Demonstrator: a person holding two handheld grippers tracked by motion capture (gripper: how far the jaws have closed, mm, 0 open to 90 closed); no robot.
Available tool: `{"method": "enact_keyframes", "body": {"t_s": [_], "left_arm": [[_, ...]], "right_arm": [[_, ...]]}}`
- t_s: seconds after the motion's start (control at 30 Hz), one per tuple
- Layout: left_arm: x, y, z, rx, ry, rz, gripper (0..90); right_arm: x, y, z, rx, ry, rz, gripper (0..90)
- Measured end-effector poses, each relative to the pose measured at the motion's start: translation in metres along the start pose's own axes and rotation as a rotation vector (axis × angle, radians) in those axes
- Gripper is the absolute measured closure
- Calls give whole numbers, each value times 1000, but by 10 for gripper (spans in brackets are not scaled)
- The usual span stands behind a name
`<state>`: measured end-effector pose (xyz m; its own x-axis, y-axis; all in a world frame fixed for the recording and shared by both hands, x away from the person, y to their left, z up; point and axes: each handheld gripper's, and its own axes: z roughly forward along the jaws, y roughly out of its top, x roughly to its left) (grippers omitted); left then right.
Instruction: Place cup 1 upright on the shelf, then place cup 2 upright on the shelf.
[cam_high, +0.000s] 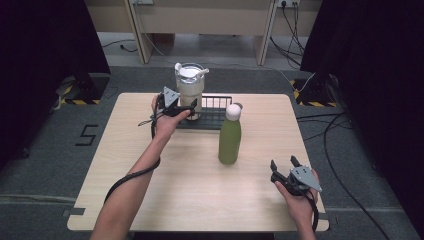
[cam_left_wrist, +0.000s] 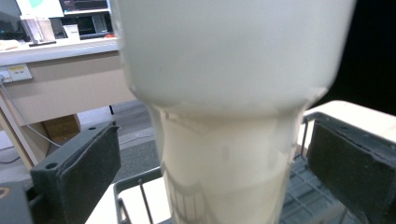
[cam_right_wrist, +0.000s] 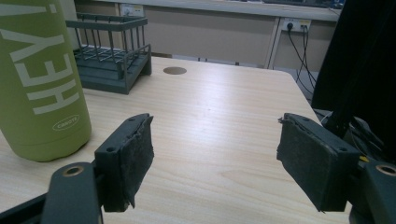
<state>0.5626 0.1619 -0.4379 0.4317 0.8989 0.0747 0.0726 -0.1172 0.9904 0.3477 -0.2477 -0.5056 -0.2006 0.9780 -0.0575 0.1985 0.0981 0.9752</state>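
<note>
A cream tumbler (cam_high: 190, 86) with a white lid stands in the left end of a dark wire rack (cam_high: 218, 118) at the far side of the wooden table (cam_high: 200, 195). My left gripper (cam_high: 192, 106) is open with its jaws on either side of the tumbler (cam_left_wrist: 224, 116), a gap showing at each pad. A green bottle (cam_high: 230, 141) with a white cap stands upright mid-table, in front of the rack. My right gripper (cam_high: 284, 162) is open and holds nothing near the table's front right. In its view the green bottle (cam_right_wrist: 37, 79) stands left of the right gripper (cam_right_wrist: 219, 158).
The rack (cam_right_wrist: 112, 56) has free room to the right of the tumbler. A small round hole (cam_right_wrist: 175, 70) lies in the tabletop beside the rack. Cables (cam_high: 330, 130) run over the floor to the right. A long desk stands beyond the table.
</note>
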Motion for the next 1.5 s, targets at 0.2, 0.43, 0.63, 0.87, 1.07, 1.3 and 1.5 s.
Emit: {"method": "enact_keyframes", "body": {"t_s": [0.2, 0.43, 0.63, 0.87, 1.07, 1.3, 1.5], "left_arm": [[0, 1, -23, -13, -19, 11, 21], [1, -1, -40, -19, -40, 24, 17], [3, -1, -50, -23, -42, 28, 14], [3, -5, -59, -25, -42, 28, 14], [7, -10, -68, -23, -29, 27, 14], [11, -11, -85, -32, -19, 33, 14], [12, -14, -97, -35, -17, 36, 14]], "right_arm": [[-2, 0, 0, -4, -6, 5, 262], [-3, 1, -1, -4, -13, 15, 262], [-3, 5, -3, -16, -12, 16, 262], [-1, 7, -2, -23, -1, 18, 262], [5, 11, -2, -33, 34, 10, 262], [14, 18, -1, -47, 68, 19, 263], [24, 27, -1, -67, 95, 22, 263]]}}
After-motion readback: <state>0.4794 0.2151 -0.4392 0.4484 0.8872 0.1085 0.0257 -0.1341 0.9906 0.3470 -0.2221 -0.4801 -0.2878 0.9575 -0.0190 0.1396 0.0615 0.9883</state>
